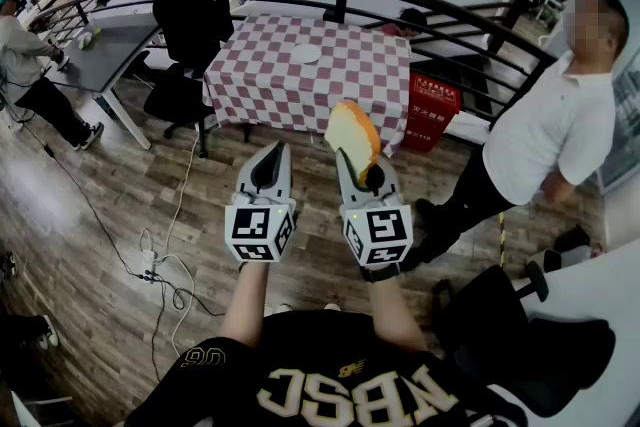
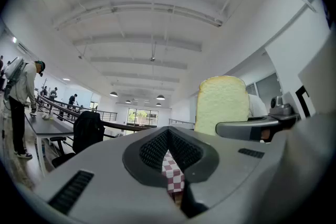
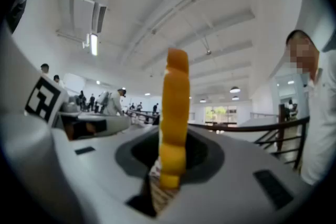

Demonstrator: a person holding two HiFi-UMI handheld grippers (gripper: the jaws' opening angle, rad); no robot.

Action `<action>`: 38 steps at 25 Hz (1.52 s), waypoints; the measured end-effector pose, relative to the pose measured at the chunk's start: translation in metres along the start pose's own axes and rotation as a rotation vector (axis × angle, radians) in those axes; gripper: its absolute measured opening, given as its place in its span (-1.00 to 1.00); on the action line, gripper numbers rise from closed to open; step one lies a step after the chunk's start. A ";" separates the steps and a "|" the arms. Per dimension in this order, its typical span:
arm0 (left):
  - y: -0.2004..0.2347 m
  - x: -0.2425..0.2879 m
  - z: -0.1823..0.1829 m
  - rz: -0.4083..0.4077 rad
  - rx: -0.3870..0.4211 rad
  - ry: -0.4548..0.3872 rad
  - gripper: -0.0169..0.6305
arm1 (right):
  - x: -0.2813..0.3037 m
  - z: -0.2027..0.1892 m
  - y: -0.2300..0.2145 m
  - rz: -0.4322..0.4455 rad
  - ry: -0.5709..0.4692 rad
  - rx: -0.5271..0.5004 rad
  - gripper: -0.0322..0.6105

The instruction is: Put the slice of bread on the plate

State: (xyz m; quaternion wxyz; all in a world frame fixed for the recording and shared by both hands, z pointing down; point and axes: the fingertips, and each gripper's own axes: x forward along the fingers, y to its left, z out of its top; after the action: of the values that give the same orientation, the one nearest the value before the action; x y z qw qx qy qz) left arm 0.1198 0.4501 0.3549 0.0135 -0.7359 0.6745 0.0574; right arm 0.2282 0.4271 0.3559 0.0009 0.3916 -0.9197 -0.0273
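Note:
My right gripper [image 1: 358, 167] is shut on a slice of bread [image 1: 352, 130], which it holds upright in the air, its orange crust edge facing me. In the right gripper view the slice [image 3: 176, 107] stands edge-on between the jaws of that gripper [image 3: 168, 165]. In the left gripper view its pale face [image 2: 221, 105] shows to the right. Beside it on the left, my left gripper [image 1: 272, 155] is shut and holds nothing [image 2: 170, 162]. A small white plate [image 1: 307, 54] lies on the checkered table [image 1: 270, 85], ahead of and beyond both grippers.
A black office chair [image 1: 190, 15] with a jacket stands left of the table. A red box [image 1: 430, 105] sits at its right. A curved black railing [image 1: 420, 5] runs behind. A person in a white shirt [image 1: 555, 130] stands close on my right. Cables [image 1: 160, 265] lie on the wooden floor.

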 end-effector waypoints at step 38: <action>0.085 0.209 -0.077 -0.080 0.018 0.100 -0.89 | 0.203 -0.065 -0.068 0.108 0.023 0.084 -0.59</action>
State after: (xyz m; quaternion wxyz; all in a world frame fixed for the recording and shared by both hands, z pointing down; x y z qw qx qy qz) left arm 0.0574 0.2281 0.4146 -0.0112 -0.7639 0.6450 0.0139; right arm 0.1375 0.2305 0.4133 -0.0037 0.3414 -0.9398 0.0160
